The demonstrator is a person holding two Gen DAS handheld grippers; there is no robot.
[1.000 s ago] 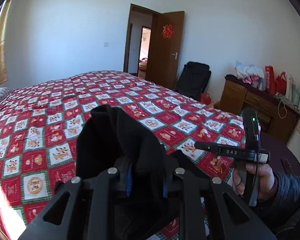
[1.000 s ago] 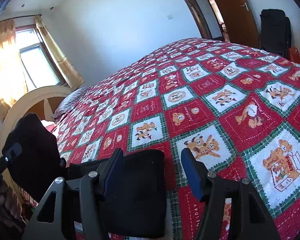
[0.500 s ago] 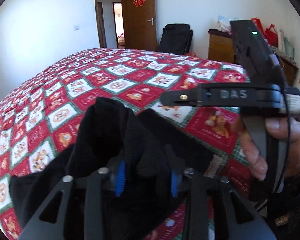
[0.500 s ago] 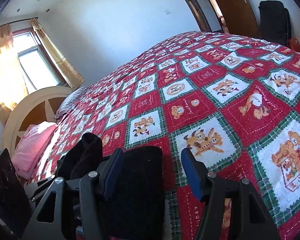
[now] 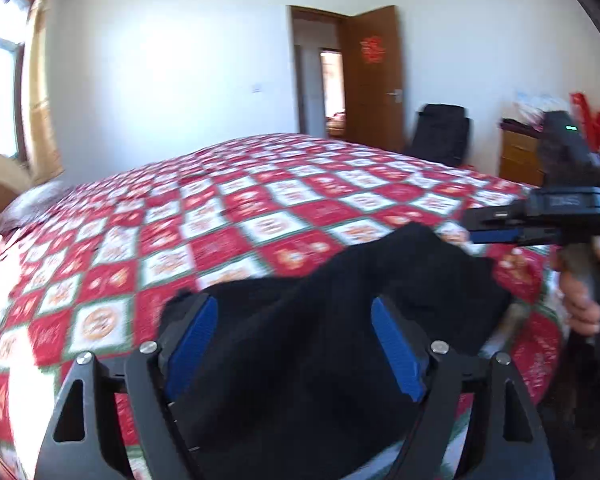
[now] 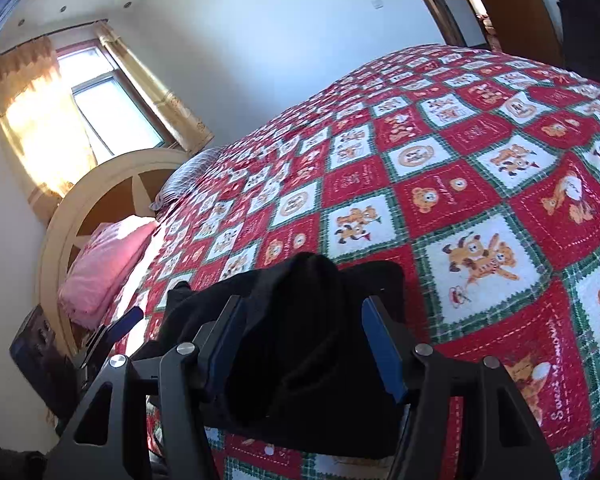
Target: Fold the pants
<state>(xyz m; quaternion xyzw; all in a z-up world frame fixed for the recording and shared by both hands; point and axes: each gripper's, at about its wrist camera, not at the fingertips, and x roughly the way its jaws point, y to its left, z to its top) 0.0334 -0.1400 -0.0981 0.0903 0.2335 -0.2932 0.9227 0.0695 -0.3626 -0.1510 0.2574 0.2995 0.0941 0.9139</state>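
The black, soft, thick-knit pants [image 5: 340, 320] were found lying in a loose heap on the red, white and green patchwork bear-print quilt [image 5: 228, 216] at the near edge of the bed, with a humped fold [image 6: 300, 300] raised at the middle of the heap. The fabric was judged to be limp and light, not slippery and not fragile, so that it would sag and bunch wherever it was left unsupported; a hold at an edge or corner, such as the waistband or a leg hem, was judged better than a pinch in the humped middle, though neither could be made out in the heap. The left tool [image 5: 294, 344] was seen with its blue-padded fingers spread wide over the heap, nothing being pinched. The right tool [image 6: 304, 344] was likewise seen spread, its fingers standing either side of the humped fold, apart from it as far as could be told. One pair of pants was counted, two tools, one quilt, and one pink pillow [image 6: 104, 264] beside the cream arched wooden headboard [image 6: 100, 184], well away from the heap. Motion blur was noted in the left view, so fine detail there could not be told.
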